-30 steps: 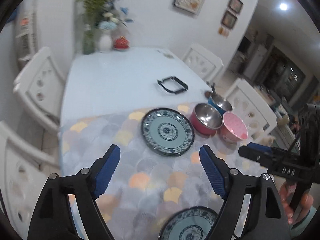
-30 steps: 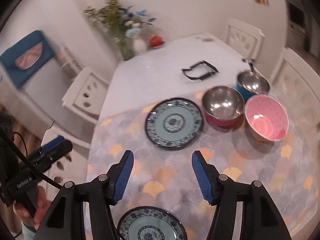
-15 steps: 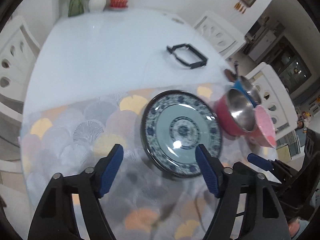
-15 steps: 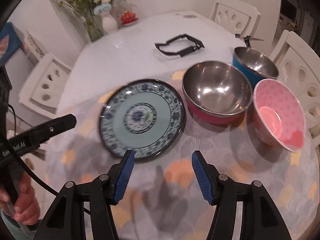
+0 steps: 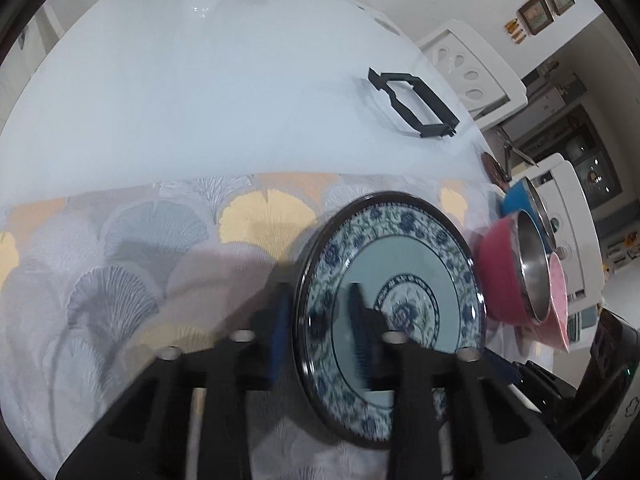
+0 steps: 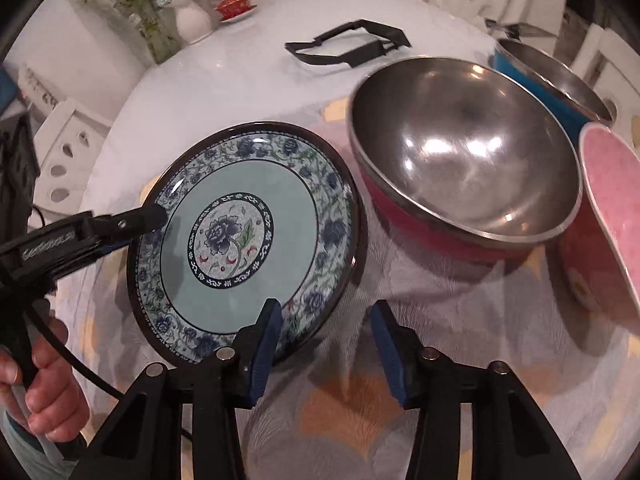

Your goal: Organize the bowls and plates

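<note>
A blue-and-white floral plate (image 6: 244, 236) lies on the patterned cloth. My left gripper (image 5: 320, 332) has its jaws on either side of the plate's left rim (image 5: 308, 280) and looks shut on it; it shows from the side in the right wrist view (image 6: 154, 214). My right gripper (image 6: 324, 340) is open and empty just in front of the plate's near edge. To the right stand a steel bowl with a red outside (image 6: 464, 148), a pink bowl (image 6: 608, 220) and a steel bowl with a blue outside (image 6: 552, 80).
A black frame-shaped part (image 6: 348, 44) lies on the bare white table behind the cloth. A vase of flowers (image 6: 192, 16) and a small red dish (image 6: 234, 2) stand at the far edge. White chairs (image 5: 472, 72) surround the table.
Both grippers have moved forward and down toward the plate. The left gripper's jaws have closed onto the plate's left rim. The nearer second plate has left view.
</note>
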Motion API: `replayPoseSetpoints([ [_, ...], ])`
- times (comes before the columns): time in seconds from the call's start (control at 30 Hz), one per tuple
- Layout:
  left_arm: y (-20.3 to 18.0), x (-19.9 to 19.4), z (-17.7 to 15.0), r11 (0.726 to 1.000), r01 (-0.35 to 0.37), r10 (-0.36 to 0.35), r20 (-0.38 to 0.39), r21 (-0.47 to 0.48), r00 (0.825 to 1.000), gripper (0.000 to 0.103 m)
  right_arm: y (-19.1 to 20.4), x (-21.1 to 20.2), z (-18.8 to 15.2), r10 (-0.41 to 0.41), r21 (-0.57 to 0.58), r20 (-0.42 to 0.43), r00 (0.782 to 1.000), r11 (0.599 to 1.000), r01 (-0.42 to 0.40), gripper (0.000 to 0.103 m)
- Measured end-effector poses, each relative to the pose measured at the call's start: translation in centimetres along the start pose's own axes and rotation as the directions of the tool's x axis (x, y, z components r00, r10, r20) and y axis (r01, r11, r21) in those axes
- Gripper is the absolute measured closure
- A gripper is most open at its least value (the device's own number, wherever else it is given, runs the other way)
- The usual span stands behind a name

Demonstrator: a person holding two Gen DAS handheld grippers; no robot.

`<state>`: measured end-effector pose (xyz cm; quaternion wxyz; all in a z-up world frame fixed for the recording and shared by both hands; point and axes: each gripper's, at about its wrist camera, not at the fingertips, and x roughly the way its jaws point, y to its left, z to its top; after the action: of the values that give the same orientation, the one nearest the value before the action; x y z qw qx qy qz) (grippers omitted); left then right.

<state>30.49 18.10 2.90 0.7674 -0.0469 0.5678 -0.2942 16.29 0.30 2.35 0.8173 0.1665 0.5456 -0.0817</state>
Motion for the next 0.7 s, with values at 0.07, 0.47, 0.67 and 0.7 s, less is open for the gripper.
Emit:
replayPoseSetpoints([
  [0.07,0.2,0.2,0.2,1.000,0.008,-0.008,0.010,-0.014,1.000,0.088,0.4,0.1,0.2,0.001,-0.036,0.008,1.000,0.999,0.000,0.067],
  [0.47,0.6,-1.3,-0.7,1.000,-0.022,0.021,0.035,0.007,0.999,0.086,1.8,-0.5,1.0,0.033,-0.213,0.005,0.999,0.976,-0.032,0.067],
  [0.67,1.8,-4.6,-1.5,0.998,0.003,0.002,0.081,-0.064,0.997,0.085,4.5,-4.3,0.8,0.072,-0.331,0.069,0.995,0.943,-0.046,0.067],
  [0.7,1.7,-5.7,-1.7,0.998,0.001,0.005,0.099,-0.067,0.995,0.085,4.7,-4.8,0.8,0.082,-0.337,0.077,0.994,0.940,-0.051,0.067],
])
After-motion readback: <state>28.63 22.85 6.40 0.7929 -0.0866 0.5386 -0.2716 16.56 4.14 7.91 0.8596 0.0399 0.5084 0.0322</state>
